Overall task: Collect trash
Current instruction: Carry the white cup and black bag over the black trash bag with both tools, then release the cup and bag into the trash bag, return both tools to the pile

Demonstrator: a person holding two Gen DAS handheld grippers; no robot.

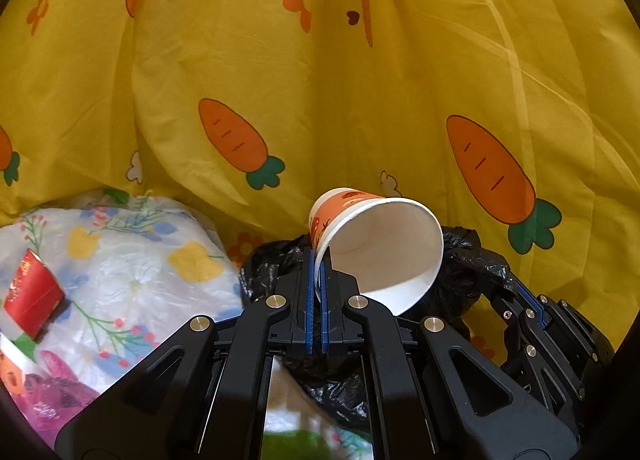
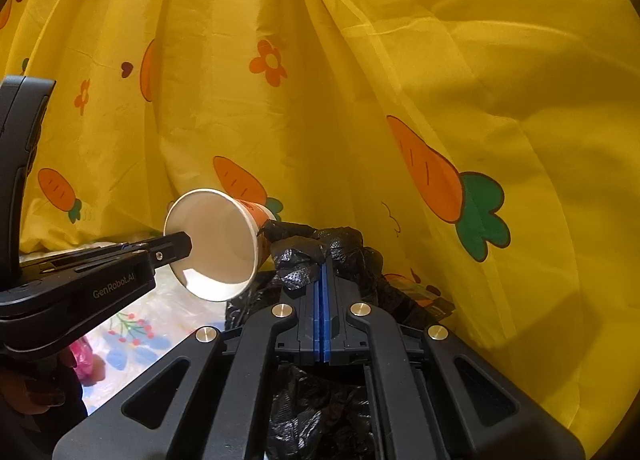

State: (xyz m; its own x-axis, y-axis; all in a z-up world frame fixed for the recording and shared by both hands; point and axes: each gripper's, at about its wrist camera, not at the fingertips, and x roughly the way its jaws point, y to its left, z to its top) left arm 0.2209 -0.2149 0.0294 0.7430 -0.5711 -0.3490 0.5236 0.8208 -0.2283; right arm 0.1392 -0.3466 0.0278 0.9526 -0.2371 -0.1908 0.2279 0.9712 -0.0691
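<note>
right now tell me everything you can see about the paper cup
The paper cup looks like thin paper, white inside and empty, with an orange printed outside. It is tipped on its side, its open mouth toward both cameras and its narrower base toward the yellow carrot-print cloth. The left hand-held gripper is shut on its rim, one finger inside and one outside, holding it over the crumpled black trash bag that the right hand-held gripper pinches. The rim looks round and uncrushed.

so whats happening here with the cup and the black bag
A person is collecting trash with two handheld grippers. The left gripper is shut on the rim of a paper cup, held tipped on its side. The right gripper is shut on a black bag right beside the cup. A red box lies on the flowered plastic sheet.
</note>
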